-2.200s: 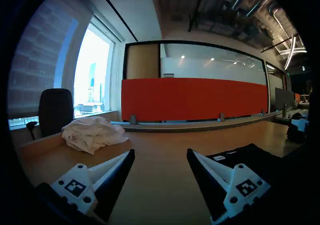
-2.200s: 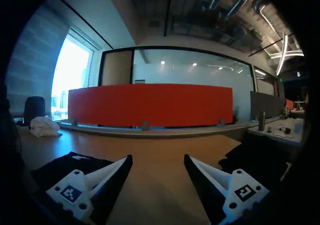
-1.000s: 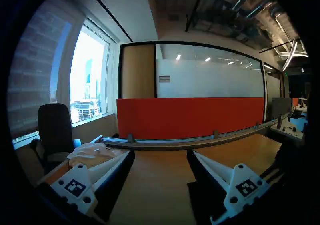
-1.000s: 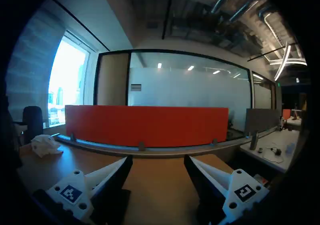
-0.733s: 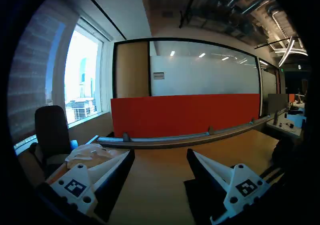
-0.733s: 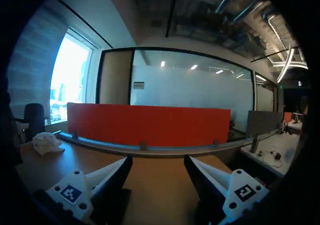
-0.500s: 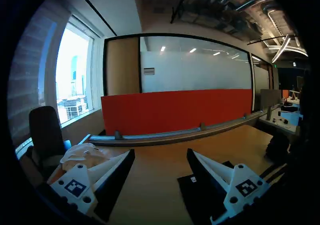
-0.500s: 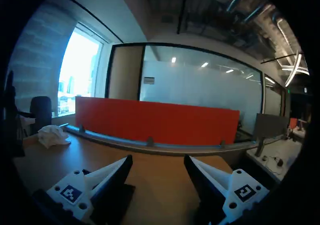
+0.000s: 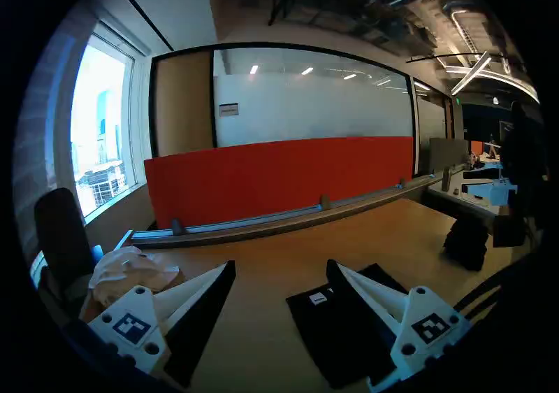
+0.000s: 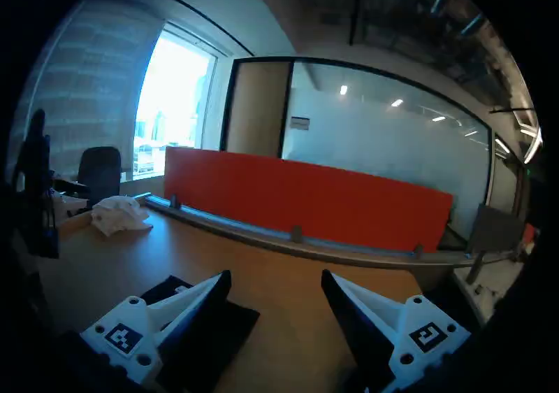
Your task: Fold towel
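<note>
A black towel (image 9: 340, 326) lies flat on the wooden table (image 9: 279, 253), a small white tag (image 9: 318, 297) near its far corner. My left gripper (image 9: 279, 263) hovers open above the table, its right finger (image 9: 391, 316) over the towel. In the right gripper view the same black towel (image 10: 227, 323) lies low and left, partly under the left finger (image 10: 175, 316). My right gripper (image 10: 274, 274) is open and holds nothing.
A crumpled white cloth (image 9: 129, 270) sits at the table's left end (image 10: 120, 215), by a dark office chair (image 10: 98, 173). A black pile (image 9: 467, 239) rests on the right. An orange divider (image 9: 279, 176) lines the table's far edge. A dark shape (image 10: 35, 183) stands at the left edge.
The left gripper view has swung right and the right gripper view left, and more of the black towel now shows below both. Both grippers stay open.
</note>
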### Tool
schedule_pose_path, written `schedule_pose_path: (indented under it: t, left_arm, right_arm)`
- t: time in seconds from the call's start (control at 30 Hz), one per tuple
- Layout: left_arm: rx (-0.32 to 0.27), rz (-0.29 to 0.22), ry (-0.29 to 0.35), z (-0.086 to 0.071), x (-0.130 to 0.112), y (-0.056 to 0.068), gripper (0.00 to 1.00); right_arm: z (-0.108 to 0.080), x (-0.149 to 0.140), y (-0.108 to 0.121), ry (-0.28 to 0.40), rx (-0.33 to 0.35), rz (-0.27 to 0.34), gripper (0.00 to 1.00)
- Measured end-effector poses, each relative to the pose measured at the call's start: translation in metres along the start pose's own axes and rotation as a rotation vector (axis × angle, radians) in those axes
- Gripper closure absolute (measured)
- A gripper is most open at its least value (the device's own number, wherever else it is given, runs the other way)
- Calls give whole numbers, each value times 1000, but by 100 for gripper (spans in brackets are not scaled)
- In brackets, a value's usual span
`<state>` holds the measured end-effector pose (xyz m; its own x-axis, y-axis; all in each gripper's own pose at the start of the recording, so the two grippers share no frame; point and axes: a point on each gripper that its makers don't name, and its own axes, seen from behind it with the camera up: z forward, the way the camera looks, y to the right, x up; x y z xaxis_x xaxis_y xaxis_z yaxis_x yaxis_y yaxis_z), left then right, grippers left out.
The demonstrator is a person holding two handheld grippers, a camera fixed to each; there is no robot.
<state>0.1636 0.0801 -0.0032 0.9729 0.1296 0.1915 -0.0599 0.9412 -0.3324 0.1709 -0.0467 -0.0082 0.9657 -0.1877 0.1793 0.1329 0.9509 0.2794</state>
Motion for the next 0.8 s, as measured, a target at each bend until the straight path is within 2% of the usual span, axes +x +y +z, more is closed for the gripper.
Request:
schedule_pose_path:
  t: [0.17, 0.37, 0.6, 0.8]
  left_arm:
    - [-68, 13, -38, 2, -8, 15, 3]
    - [-130, 40, -90, 4, -21, 25, 3]
    - [-177, 68, -131, 6, -33, 32, 3]
    - [-205, 71, -151, 7, -47, 41, 3]
  right_arm:
    - [0, -16, -11, -78, 69, -28, 0]
    - [-3, -29, -24, -150, 148, -66, 0]
    - [-3, -38, -34, -196, 203, -106, 0]
    - [-1, -52, -41, -225, 226, -102, 0]
